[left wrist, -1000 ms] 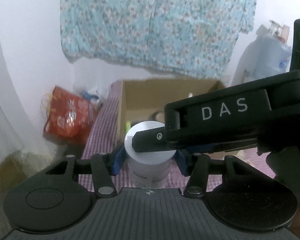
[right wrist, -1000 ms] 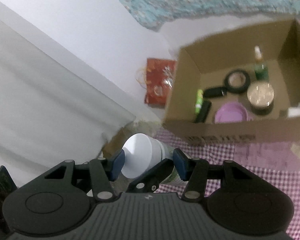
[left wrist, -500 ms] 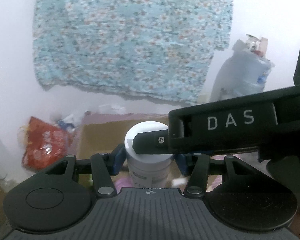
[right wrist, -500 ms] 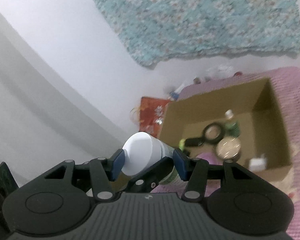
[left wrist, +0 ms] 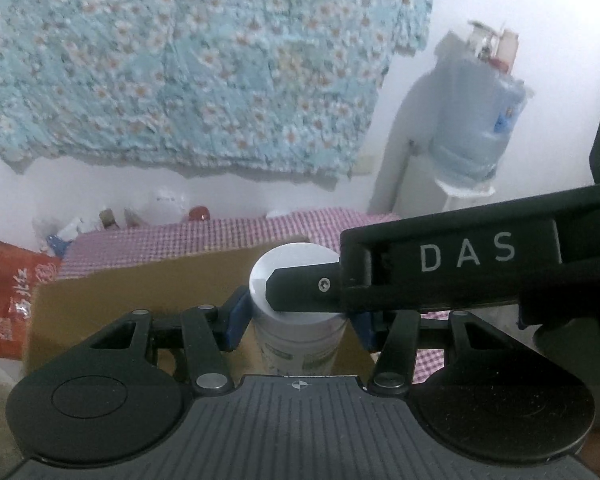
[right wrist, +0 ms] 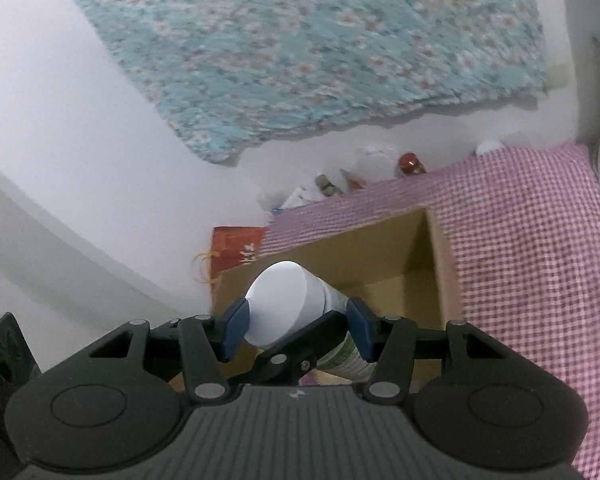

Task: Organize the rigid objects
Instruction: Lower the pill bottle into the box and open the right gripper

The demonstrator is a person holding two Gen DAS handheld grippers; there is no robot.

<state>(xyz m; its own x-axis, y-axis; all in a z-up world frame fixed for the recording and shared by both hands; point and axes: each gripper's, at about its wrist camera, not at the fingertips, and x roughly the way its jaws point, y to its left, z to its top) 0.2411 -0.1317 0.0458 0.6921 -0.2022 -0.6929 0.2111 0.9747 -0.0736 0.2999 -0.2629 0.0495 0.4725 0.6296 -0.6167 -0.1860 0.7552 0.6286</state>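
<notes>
A white jar (left wrist: 300, 332) with a white lid and a green label sits between the blue fingers of both grippers. My left gripper (left wrist: 298, 318) is shut on the jar's body. My right gripper (right wrist: 296, 326) is shut on the same jar (right wrist: 288, 308), and its black arm crosses the lid in the left wrist view. The jar hangs over the near part of an open cardboard box (right wrist: 380, 264); the same box shows in the left wrist view (left wrist: 140, 280). The box's contents are hidden.
The box stands on a pink checked cloth (right wrist: 520, 240). A red bag (left wrist: 8, 292) lies left of it. Small bottles and jars (left wrist: 160, 212) line the wall behind. A flowered cloth (left wrist: 200, 60) hangs above. A water dispenser (left wrist: 468, 128) stands at the right.
Both grippers have tilted upward with the jar held between them. The box's inside with its objects has dropped out of sight; more wall and hanging cloth show now.
</notes>
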